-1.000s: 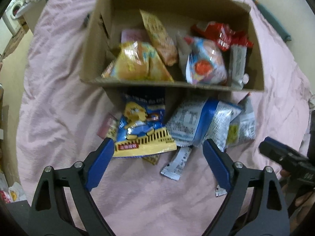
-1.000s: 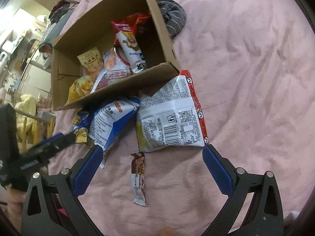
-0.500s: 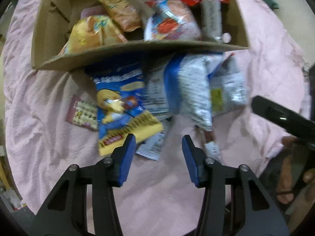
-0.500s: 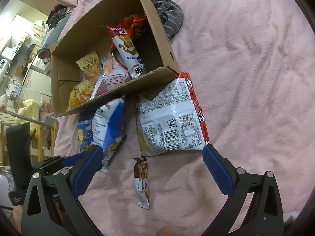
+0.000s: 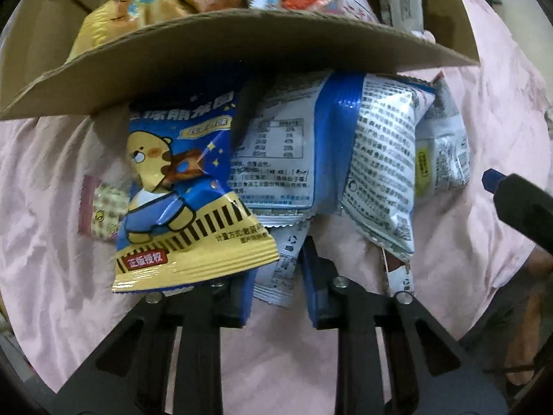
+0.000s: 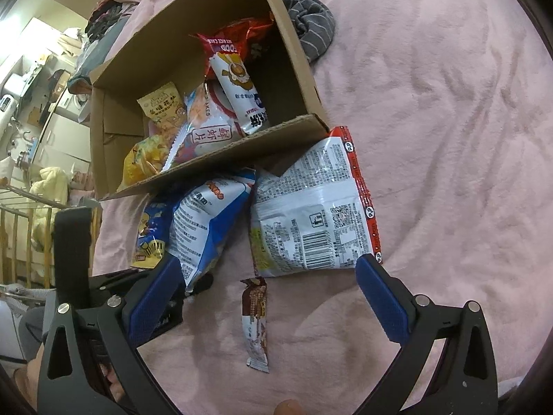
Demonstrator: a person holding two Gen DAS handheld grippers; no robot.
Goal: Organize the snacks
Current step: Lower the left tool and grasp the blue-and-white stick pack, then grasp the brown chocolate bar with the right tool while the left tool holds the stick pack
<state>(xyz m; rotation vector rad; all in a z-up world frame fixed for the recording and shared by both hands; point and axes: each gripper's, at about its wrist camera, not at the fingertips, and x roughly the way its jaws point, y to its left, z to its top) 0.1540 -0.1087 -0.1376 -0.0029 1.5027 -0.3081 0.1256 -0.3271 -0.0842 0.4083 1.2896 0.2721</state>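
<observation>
Cardboard box [image 6: 290,69]: stands open on the pink bedsheet [image 6: 449,121], part-filled. Inside: a red packet [image 6: 238,39], a white stick pack [image 6: 242,97], a tan cartoon packet [image 6: 162,107], a pink-and-white shrimp-chip bag [image 6: 204,131], a yellow bag [image 5: 131,14] at the near-left corner.

Outside the box, against its near wall, left to right in my left view:
- small pink checked packet [image 5: 100,211], partly under the next item;
- blue-and-yellow bag with a cartoon bear [image 5: 179,200], its top edge under the box flap;
- blue-and-white bag [image 5: 331,159], printed back up, overlapping the bear bag;
- white bag with red edge [image 6: 318,214], barcode up, its upper corner against the box corner;
- brown-and-white snack bar [image 6: 255,318], alone on the sheet just below the white bag.

My left tool [image 5: 276,276]: pointing steeply down, jaws closing on a small silver-white sachet [image 5: 281,269] that lies between the pads under the bear bag's lower edge. I cannot tell whether the pads press it yet.

My right tool [image 6: 262,290]: released, jaws spread wide over the snack bar, touching nothing.

Grey striped cloth [image 6: 311,31]: behind the box's far right corner.
</observation>
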